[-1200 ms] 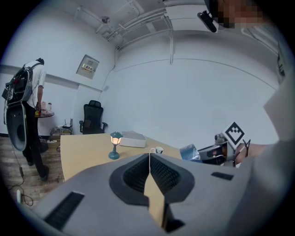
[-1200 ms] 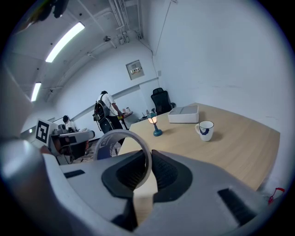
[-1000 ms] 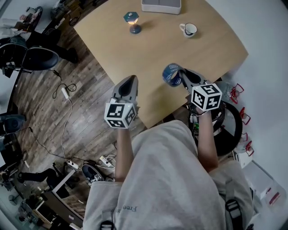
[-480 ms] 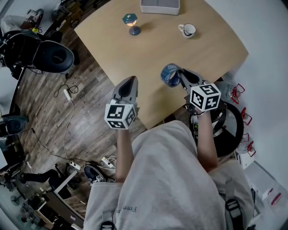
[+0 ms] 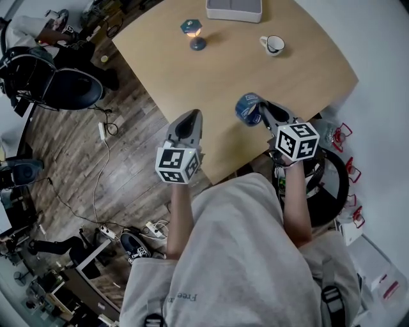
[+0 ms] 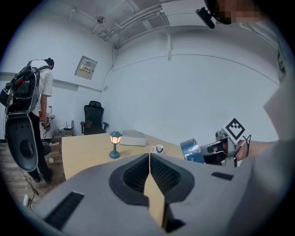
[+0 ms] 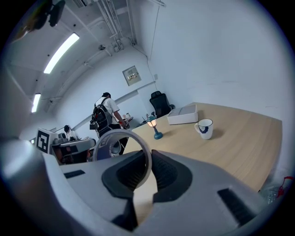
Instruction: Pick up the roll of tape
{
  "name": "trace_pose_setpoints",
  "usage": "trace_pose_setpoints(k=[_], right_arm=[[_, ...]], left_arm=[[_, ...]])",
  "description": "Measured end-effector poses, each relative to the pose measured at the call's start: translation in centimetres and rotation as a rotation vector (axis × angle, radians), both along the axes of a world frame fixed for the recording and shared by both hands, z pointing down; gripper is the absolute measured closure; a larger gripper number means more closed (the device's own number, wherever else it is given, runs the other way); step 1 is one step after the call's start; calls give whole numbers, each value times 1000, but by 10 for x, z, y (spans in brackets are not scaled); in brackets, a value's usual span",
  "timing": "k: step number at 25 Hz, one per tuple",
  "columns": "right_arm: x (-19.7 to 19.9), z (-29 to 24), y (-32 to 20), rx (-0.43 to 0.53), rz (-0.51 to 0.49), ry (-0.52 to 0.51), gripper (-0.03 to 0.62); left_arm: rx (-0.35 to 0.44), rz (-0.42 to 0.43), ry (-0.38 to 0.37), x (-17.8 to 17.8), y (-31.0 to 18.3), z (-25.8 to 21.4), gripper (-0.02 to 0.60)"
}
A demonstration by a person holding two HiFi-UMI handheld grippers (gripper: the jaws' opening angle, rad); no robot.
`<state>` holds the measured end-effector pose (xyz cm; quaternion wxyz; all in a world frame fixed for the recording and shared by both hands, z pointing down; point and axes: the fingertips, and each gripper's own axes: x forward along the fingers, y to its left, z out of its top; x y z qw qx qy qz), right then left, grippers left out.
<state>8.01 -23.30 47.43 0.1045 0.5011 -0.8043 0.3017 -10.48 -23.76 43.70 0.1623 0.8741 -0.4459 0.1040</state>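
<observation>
From where I stand, the person in the grey top holds the right hand-held gripper (image 5: 258, 113) clamped on the rim of a blue roll of tape (image 5: 246, 108). The ring stands on edge between the two pads, its band pinched and its open hoop rising to the left of the jaws. The roll sits up in the grip over the near edge of the pale wooden worktop (image 5: 300, 73).

The left hand-held gripper (image 6: 150, 156) hangs beside it, near the same edge, its jaws pressed together with nothing between them.

Further across the worktop stand a small teal table lamp with a lit shade (image 5: 193, 32), a white mug with a dark blue mark (image 5: 273, 44) and a flat white box (image 5: 234, 9), all well apart from the tape. A black office chair (image 5: 64, 88) stands on the wooden floor (image 5: 128, 172) to the left.
</observation>
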Motion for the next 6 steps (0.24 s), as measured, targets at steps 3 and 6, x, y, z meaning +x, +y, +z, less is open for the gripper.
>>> trace_pose_setpoints(k=[3, 6], right_arm=[[-2, 1, -1, -3, -3, 0, 545], [-3, 2, -2, -2, -6, 3, 545]], left_arm=[[2, -10, -5, -5, -1, -1, 574], [7, -18, -8, -9, -1, -2, 574]])
